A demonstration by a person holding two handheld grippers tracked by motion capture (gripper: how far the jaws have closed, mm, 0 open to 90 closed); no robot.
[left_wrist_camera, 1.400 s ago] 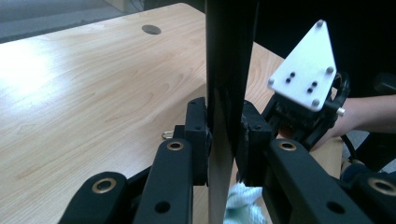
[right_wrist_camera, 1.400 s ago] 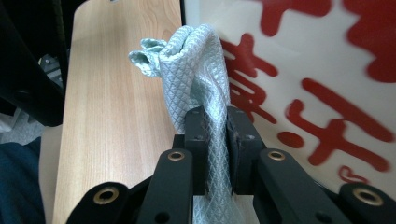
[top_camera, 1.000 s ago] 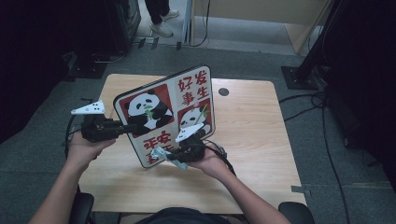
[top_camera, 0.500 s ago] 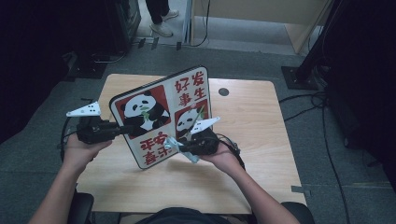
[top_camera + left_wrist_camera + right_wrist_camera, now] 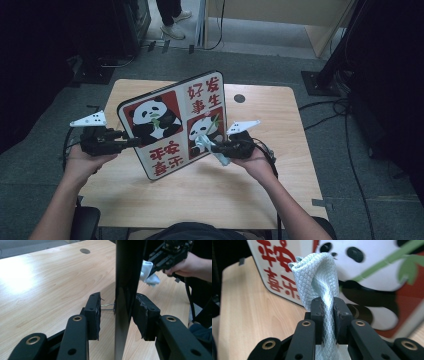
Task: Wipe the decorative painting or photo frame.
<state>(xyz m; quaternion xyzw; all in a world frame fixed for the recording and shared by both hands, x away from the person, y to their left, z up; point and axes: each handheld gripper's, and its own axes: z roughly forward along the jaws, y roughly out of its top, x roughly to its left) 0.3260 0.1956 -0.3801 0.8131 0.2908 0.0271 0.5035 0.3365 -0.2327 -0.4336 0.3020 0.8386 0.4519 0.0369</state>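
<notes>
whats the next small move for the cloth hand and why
Probably ease the right gripper forward so its pale blue cloth presses on the panda board. The cloth sits bunched just short of the printed face, while the left gripper holds the board's edge upright.

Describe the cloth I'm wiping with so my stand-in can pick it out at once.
Start at the wooden table and find the panda board held up on edge above it. At the board's printed face, the right tongs pinch a small folded cloth. It alone is soft: pale mint-blue with a fine diamond weave.
</notes>
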